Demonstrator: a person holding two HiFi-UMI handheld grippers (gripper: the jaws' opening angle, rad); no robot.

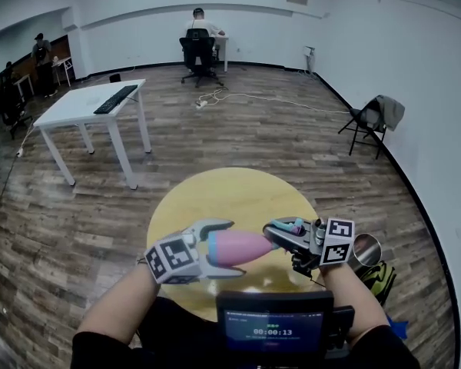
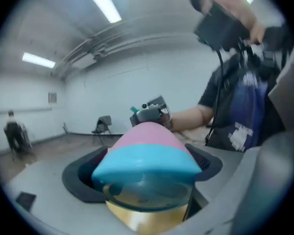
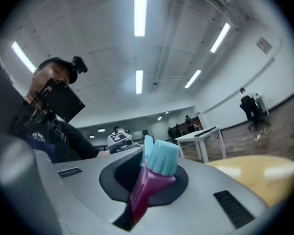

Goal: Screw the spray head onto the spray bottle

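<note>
In the head view my left gripper (image 1: 224, 248) is shut on the spray bottle (image 1: 250, 246). The bottle is pink with a blue band and lies level, its narrow end pointing right. My right gripper (image 1: 280, 235) faces it from the right, shut on the spray head (image 1: 290, 225), which has a teal cap. A small gap separates bottle tip and spray head. The left gripper view shows the bottle (image 2: 147, 148) filling the jaws, with the right gripper (image 2: 149, 112) beyond it. The right gripper view shows the spray head (image 3: 157, 168), teal cap on a magenta body, pinched between the jaws.
Both grippers hover over a round yellow table (image 1: 215, 194). A white desk with a keyboard (image 1: 92, 102) stands far left, a folding chair (image 1: 373, 121) by the right wall, and a seated person (image 1: 200, 33) at the back. A screen (image 1: 275, 329) sits below the grippers.
</note>
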